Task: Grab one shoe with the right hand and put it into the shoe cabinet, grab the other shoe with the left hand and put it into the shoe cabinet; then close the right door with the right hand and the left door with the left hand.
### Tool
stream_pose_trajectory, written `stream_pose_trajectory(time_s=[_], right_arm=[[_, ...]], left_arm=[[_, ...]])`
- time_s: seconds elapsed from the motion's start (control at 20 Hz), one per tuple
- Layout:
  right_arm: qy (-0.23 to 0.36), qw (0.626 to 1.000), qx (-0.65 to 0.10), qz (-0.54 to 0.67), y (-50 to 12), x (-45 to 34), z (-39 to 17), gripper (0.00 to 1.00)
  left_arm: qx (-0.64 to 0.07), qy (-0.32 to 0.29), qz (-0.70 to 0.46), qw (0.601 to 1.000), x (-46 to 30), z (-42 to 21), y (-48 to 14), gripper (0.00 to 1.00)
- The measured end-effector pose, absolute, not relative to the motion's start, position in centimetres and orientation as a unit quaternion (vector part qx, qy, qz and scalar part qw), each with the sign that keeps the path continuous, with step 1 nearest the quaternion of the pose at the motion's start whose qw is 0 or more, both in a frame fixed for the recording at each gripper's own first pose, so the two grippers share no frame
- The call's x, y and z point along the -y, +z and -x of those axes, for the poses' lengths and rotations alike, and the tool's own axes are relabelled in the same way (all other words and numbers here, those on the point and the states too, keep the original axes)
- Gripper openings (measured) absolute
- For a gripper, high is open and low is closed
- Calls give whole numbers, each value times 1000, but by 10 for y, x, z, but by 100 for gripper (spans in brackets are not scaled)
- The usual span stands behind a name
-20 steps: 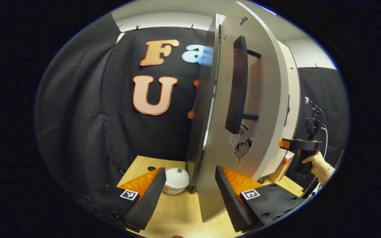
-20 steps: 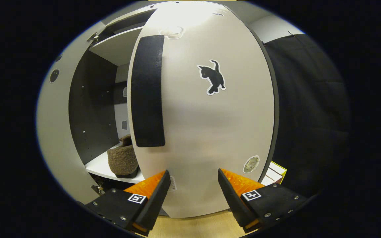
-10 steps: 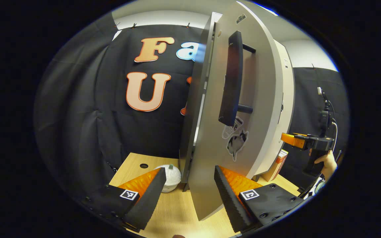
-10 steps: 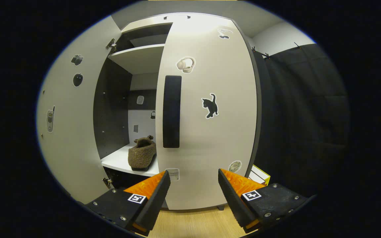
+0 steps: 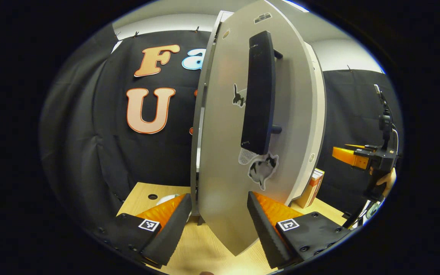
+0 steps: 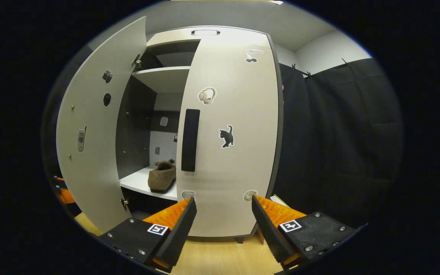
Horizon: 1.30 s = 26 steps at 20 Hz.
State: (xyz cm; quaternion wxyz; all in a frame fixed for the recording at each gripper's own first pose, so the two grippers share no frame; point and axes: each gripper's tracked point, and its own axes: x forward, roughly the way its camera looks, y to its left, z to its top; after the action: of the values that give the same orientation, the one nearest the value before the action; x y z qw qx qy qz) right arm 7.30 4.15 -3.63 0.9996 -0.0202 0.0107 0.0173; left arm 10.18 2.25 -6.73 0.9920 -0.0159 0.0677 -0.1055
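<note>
While the right door (image 6: 235,133) lies flush against the front of the shoe cabinet (image 6: 204,33), the left door (image 6: 90,133) stands swung out at the left of the right gripper view, leaving the left half of the cabinet open. A fuzzy brown shoe (image 6: 162,176) rests on the white shelf (image 6: 138,182) inside, partly hidden behind the right door's edge; whether a second shoe sits beside it cannot be told. The right gripper (image 6: 223,221) hangs a little way in front of the right door, its fingers spread wide and holding nothing, above the wooden surface (image 6: 224,259).

In the left gripper view the left door (image 5: 224,160) is seen nearly edge-on, its dark bar handle (image 5: 259,91) facing the camera. The left gripper (image 5: 218,219) has its fingers wide apart with the door's lower edge between them; no finger visibly presses on the panel. Far right, a hand (image 5: 387,178) holds the other gripper (image 5: 351,156).
</note>
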Motion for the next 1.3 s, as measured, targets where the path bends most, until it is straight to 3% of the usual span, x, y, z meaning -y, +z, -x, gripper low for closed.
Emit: stream_pose_trajectory(time_s=[0.25,0.3,0.35,0.65,0.75,1.3], right_arm=[[28,999,-11,26,-37,-21,-80,89],[29,999,-10,28,-37,-16,-83,89],[32,999,-10,28,-37,-12,-84,89],[44,998,-3,40,-37,12,-93,89],[48,998,-4,41,-39,20,-96,89],[52,998,-5,28,-50,56,-97,89]], left_arm=[[-67,-71,14,995,-11,-119,-63,99],[-67,-68,15,995,-6,-122,-64,93],[-67,-67,18,995,0,-125,-65,99],[-68,-82,23,994,49,-157,-71,96],[-67,-67,-1,995,56,-171,-73,100],[-57,-27,-9,998,79,-211,-77,97]])
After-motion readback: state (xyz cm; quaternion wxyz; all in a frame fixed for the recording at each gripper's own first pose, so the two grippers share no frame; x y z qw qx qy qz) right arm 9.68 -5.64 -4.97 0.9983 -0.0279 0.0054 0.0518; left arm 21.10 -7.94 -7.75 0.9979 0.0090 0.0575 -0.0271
